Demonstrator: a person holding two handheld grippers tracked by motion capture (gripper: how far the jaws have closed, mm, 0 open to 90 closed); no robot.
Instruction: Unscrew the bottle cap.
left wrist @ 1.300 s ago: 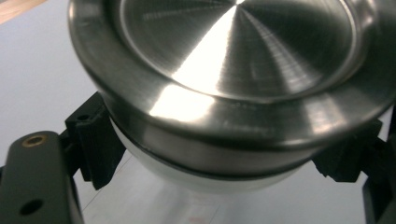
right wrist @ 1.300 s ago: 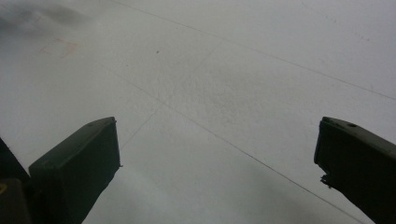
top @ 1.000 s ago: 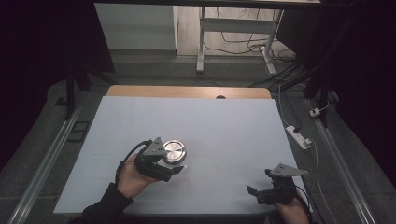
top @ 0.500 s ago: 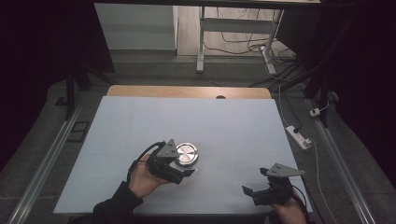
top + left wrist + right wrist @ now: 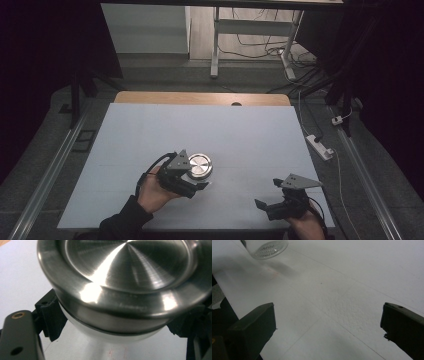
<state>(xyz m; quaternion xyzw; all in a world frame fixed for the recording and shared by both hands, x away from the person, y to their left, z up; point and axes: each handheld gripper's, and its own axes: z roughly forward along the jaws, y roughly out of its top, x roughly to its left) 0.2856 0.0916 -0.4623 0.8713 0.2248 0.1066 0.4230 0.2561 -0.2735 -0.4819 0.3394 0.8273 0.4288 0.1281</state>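
A glass jar with a brushed metal lid is held near the middle front of the white table. My left gripper is shut on it, with the jaws clamped on the glass just under the lid. In the left gripper view the black fingers press on either side of the jar. The jar's patterned glass base appears slightly above the table with a shadow beneath it. My right gripper is at the front right, open, with nothing between its fingers.
The table's wooden far edge lies behind the white surface. On the floor to the right are a power strip and cables. A table frame stands farther back.
My left gripper carried the jar to the right, then held about still. My right gripper shifted slightly left, toward the front edge.
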